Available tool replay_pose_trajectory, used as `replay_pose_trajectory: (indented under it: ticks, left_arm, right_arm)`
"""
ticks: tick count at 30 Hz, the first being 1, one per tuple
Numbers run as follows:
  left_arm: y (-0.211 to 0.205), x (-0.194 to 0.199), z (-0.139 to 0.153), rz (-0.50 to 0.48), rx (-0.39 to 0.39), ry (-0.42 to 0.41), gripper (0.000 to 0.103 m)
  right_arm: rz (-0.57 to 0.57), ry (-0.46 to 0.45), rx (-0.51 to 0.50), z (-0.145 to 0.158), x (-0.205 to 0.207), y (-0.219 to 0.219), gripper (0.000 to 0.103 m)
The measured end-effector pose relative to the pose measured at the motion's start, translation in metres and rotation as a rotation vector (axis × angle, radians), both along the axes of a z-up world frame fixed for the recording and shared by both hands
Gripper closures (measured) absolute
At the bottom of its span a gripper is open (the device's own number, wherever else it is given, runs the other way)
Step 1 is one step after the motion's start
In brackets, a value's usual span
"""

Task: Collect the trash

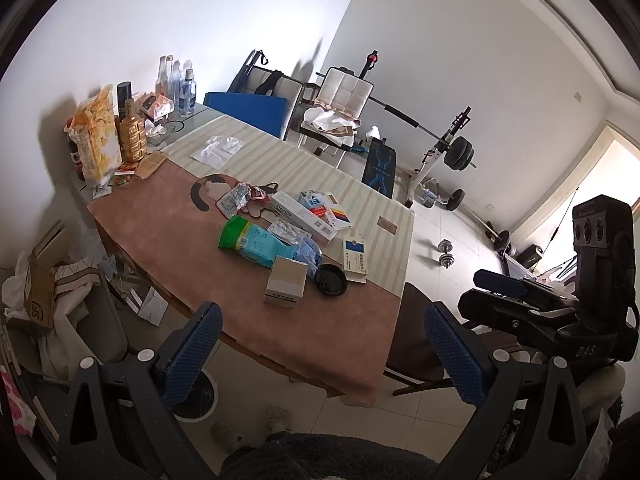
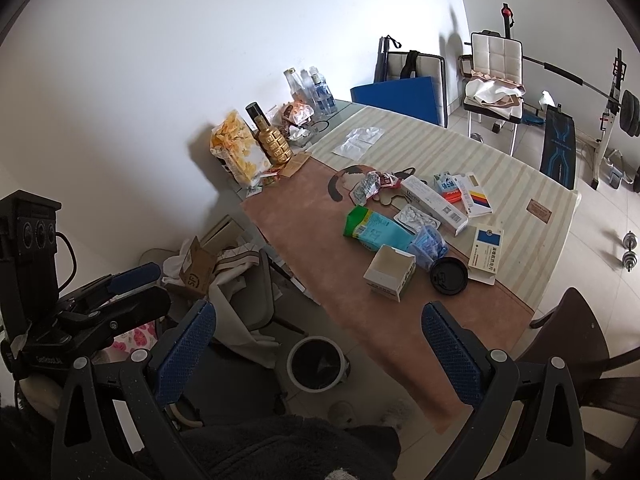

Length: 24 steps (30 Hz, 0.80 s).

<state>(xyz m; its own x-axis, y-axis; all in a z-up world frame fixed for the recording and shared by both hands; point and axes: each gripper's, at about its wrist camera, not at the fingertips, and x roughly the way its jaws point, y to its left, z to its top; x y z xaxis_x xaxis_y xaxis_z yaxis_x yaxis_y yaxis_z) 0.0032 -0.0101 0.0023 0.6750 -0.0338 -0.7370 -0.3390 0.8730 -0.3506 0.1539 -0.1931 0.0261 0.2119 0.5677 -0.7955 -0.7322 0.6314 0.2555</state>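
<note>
I hold my left tongs [image 1: 322, 354] wide apart and empty, above the near edge of the table [image 1: 168, 232]. My right tongs [image 2: 320, 354] are just as wide and hold nothing; they hang over the floor beside the table's near corner.

The trash lies in a heap on the middle of the table. Nearest me is a small cardboard box [image 1: 286, 282] with a black round lid [image 1: 331, 279] just beside it. Behind the box lies a green and blue packet [image 1: 250, 240], touching a crumpled blue wrapper [image 1: 306, 248]. Farther back on the table are a long white carton [image 1: 302, 216], a foil pill strip [image 1: 286, 232] and some small snack wrappers [image 1: 240, 196]. A white and blue box [image 1: 355, 258] sits right of the lid.

At the far left end of the table, against the wall, stand a gold bottle [image 1: 132, 136], a yellow snack bag [image 1: 96, 136] and clear bottles [image 1: 180, 80].

On the floor, below the table's near edge, stands a round bin [image 2: 316, 362] with a dark liner. A dark chair [image 2: 576, 344] sits at the table's right corner.
</note>
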Motion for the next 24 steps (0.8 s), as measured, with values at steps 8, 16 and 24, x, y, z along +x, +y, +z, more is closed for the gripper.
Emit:
replay_pose_trajectory:
  ticks: [8,16,24]
  left_arm:
    - [-0.001,0.001,0.002,0.0,-0.001,-0.001,0.0]
    - [0.001,0.002,0.004,-0.002,-0.002,-0.005,0.0]
    - [-0.003,0.006,0.013,-0.006,-0.001,-0.01,0.0]
  right_arm:
    - [0.004,-0.001,-0.003,-0.002,0.0,0.003,0.0]
    - [0.005,-0.007,-0.003,-0.001,-0.001,0.001,0.0]
    - [0.0,-0.012,-0.002,0.003,-0.002,-0.001,0.0]
